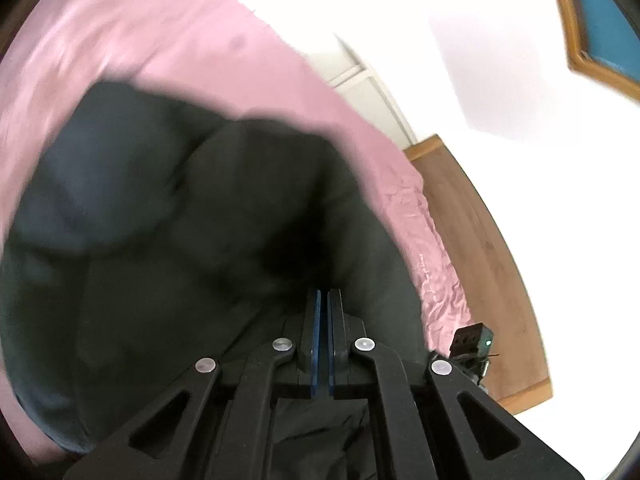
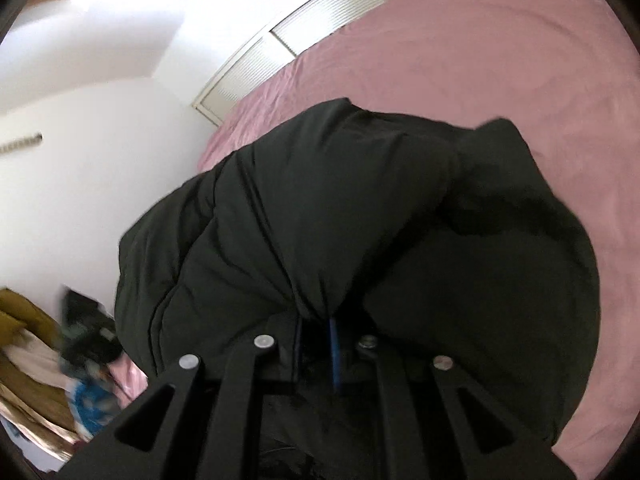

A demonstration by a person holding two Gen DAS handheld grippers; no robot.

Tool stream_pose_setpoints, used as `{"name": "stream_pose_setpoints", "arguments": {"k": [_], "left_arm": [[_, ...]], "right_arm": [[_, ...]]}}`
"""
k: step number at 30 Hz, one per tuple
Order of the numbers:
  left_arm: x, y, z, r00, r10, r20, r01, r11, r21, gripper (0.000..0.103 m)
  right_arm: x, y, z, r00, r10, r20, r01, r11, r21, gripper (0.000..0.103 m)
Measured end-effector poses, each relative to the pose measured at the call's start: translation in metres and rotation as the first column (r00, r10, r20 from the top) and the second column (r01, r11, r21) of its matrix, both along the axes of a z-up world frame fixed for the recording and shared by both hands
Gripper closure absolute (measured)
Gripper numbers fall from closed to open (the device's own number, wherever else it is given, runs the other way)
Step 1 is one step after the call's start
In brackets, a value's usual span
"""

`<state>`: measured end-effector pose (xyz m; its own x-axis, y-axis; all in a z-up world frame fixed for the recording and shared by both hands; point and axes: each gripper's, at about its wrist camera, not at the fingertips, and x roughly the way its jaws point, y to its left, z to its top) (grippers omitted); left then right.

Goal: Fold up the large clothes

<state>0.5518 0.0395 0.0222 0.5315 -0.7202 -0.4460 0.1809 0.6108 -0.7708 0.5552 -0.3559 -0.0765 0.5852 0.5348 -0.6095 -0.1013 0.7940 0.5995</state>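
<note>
Pink bedsheet (image 2: pixel 500 60) is lying under the black puffer jacket (image 2: pixel 320 208). My right gripper (image 2: pixel 316 320) is tilting downward, pinching a bunched fold of it. My left gripper (image 1: pixel 324 300) is angling down over the jacket, fingers pressed together, holding nothing visible.

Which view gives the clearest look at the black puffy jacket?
The right wrist view: the jacket is sharp there, its quilted seams and bunched folds visible on the pink sheet. The left wrist view shows the same jacket only as a blurred dark mass.
</note>
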Motion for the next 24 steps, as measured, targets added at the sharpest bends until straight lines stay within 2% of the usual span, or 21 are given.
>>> {"name": "stream_pose_setpoints", "arguments": {"k": [1, 2, 3, 5, 6, 7, 9, 12, 15, 17, 19, 23, 24], "left_arm": [[0.008, -0.004, 0.012, 1.000, -0.011, 0.020, 0.010, 1.000, 0.024, 0.098], [0.015, -0.008, 0.024, 0.999, -0.014, 0.038, 0.012, 0.998, 0.056, 0.087], [0.023, -0.012, 0.033, 0.998, -0.020, 0.052, 0.016, 0.997, 0.080, 0.071], [0.041, -0.024, 0.051, 0.996, -0.019, 0.082, 0.007, 0.990, 0.139, 0.058], [0.049, -0.030, 0.057, 0.995, -0.024, 0.096, 0.007, 0.984, 0.177, 0.058], [0.057, -0.037, 0.061, 0.994, -0.028, 0.101, 0.008, 0.980, 0.198, 0.058], [0.070, -0.050, 0.070, 0.994, -0.040, 0.104, 0.016, 0.974, 0.224, 0.057], [0.098, -0.069, 0.082, 0.992, -0.054, 0.111, 0.017, 0.952, 0.305, 0.054], [0.122, -0.086, 0.077, 0.993, -0.072, 0.096, 0.031, 0.926, 0.377, 0.052], [0.128, -0.089, 0.060, 0.995, -0.073, 0.075, 0.037, 0.916, 0.400, 0.052], [0.145, -0.096, 0.053, 0.997, -0.056, 0.044, 0.033, 0.912, 0.408, 0.052], [0.166, -0.092, 0.037, 1.000, -0.017, 0.022, 0.007, 0.913, 0.408, 0.052], [0.168, -0.093, 0.035, 1.000, -0.013, 0.018, 0.004, 0.906, 0.424, 0.051]], "right_arm": [[-0.006, -0.001, 0.001, 1.000, 0.002, 0.004, -0.002, 1.000, -0.008, 0.090], [-0.010, -0.001, 0.003, 1.000, 0.000, 0.010, 0.000, 1.000, -0.014, 0.090], [-0.013, -0.001, 0.006, 1.000, -0.009, 0.017, 0.009, 0.999, -0.036, 0.088], [-0.016, 0.005, 0.014, 0.999, -0.015, 0.030, 0.017, 0.996, -0.082, 0.078], [-0.020, 0.005, 0.019, 0.999, -0.012, 0.039, 0.016, 0.995, -0.102, 0.071], [-0.017, 0.007, 0.024, 0.999, -0.014, 0.041, 0.019, 0.993, -0.116, 0.059], [-0.024, 0.003, 0.037, 0.998, -0.024, 0.060, 0.033, 0.988, -0.151, 0.048], [-0.048, -0.006, 0.069, 0.990, -0.052, 0.128, 0.079, 0.974, -0.214, 0.045], [-0.055, 0.009, 0.115, 0.967, -0.028, 0.254, 0.102, 0.954, -0.283, 0.039], [-0.037, 0.035, 0.140, 0.948, 0.018, 0.317, 0.092, 0.939, -0.331, 0.037], [-0.005, 0.063, 0.152, 0.940, 0.081, 0.330, 0.052, 0.926, -0.375, 0.035], [0.066, 0.101, 0.145, 0.960, 0.091, 0.265, 0.030, 0.906, -0.422, 0.035], [0.078, 0.104, 0.139, 0.967, 0.086, 0.242, 0.027, 0.903, -0.428, 0.035]]}}
